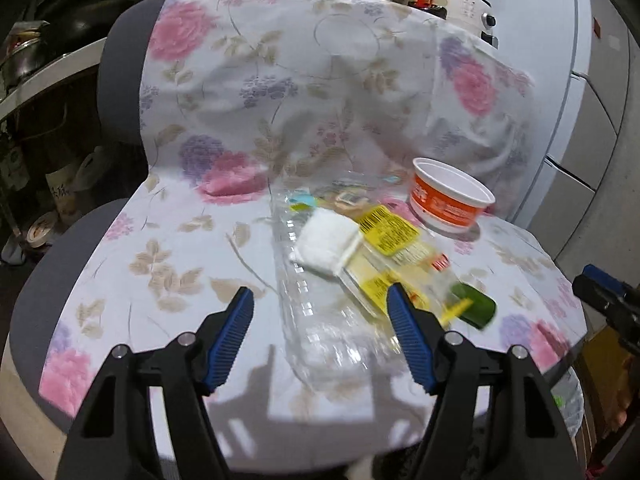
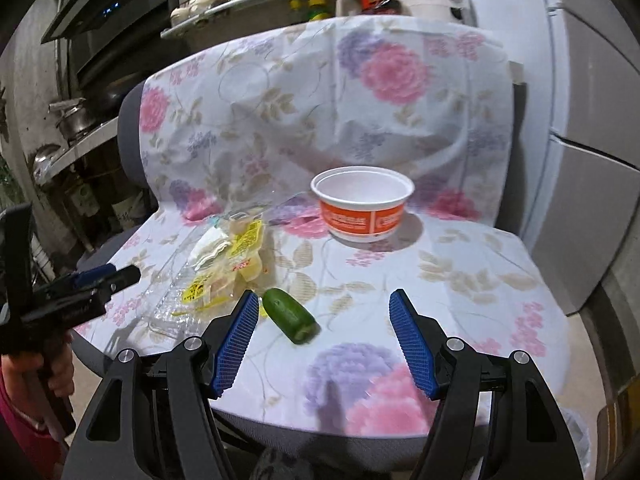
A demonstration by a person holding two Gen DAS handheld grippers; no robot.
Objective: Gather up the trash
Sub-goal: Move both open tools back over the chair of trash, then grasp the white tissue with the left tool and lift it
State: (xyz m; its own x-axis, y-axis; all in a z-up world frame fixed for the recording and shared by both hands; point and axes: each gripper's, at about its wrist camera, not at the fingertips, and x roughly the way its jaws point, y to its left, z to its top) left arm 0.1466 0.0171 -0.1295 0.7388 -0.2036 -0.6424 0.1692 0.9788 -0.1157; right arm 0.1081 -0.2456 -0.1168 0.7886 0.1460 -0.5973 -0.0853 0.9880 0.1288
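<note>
Beside the orange plastic bowl (image 2: 362, 204), clear crinkled plastic packaging (image 1: 320, 300) is lying. We are holding both grippers, left gripper (image 1: 320, 300) and right gripper (image 2: 320, 308), released.

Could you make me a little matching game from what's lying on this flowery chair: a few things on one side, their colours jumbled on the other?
Things:
1. bowl
2. cucumber piece
3. folded tissue
4. plastic tray

Colours:
A. clear
B. orange outside, white inside
C. green
D. white

Pairs: 1-B, 2-C, 3-D, 4-A
</note>
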